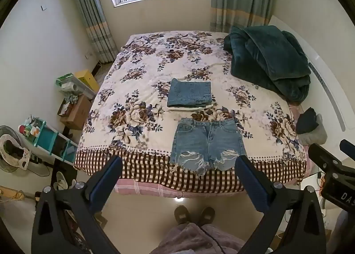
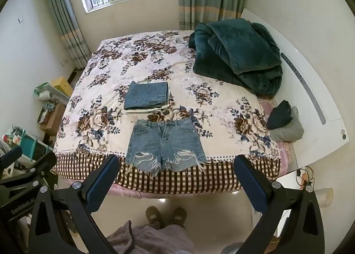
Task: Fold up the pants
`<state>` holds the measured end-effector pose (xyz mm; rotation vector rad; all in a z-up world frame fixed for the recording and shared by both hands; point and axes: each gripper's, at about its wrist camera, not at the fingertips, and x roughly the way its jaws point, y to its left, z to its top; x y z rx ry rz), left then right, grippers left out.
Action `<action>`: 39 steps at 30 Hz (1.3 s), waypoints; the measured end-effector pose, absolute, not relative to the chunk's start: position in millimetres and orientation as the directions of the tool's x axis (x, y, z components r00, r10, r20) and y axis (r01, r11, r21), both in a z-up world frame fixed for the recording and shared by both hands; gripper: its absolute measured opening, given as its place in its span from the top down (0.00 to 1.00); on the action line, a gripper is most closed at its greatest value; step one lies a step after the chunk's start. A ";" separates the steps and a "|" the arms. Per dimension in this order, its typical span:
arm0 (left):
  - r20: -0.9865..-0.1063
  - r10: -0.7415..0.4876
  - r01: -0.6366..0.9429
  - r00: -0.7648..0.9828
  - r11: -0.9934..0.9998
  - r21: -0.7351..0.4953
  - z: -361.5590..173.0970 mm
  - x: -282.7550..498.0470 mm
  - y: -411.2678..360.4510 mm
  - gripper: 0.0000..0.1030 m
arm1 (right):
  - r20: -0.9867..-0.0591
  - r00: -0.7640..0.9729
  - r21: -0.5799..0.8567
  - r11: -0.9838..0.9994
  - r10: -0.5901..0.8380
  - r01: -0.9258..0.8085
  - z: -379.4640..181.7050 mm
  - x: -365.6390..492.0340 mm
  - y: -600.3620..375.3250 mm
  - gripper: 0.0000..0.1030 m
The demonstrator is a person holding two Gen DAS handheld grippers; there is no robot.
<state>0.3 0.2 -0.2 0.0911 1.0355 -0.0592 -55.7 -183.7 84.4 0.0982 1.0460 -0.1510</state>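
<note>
Frayed blue denim shorts [image 1: 207,144] lie flat near the front edge of the floral bed [image 1: 137,89], waistband away from me; they also show in the right wrist view [image 2: 165,143]. Behind them sits a stack of folded denim and white clothes [image 1: 189,95], which also shows in the right wrist view [image 2: 147,96]. My left gripper [image 1: 178,163] is open and empty, held above the floor in front of the bed. My right gripper [image 2: 177,161] is open and empty at the same height; it also shows at the right edge of the left wrist view [image 1: 330,163].
A dark green blanket [image 1: 268,63] is piled at the bed's back right. Dark and grey clothes [image 1: 310,125] lie at the right edge by the white headboard [image 1: 328,89]. Boxes and a shelf [image 1: 51,138] stand left of the bed. My slippered feet [image 1: 194,214] stand on the floor.
</note>
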 end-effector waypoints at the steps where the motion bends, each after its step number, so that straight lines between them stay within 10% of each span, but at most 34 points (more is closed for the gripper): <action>1: -0.860 -0.006 0.092 0.509 0.995 0.047 -0.4 0.7 0.3 0.00 | -0.868 0.491 0.009 0.985 -0.077 0.170 84.3 -55.5 -184.0 0.00; 39: -0.844 -0.008 0.090 0.536 0.995 0.047 10.6 11.5 -1.2 0.00 | -0.863 0.498 -0.003 0.986 -0.088 0.168 102.8 -66.1 -184.5 0.00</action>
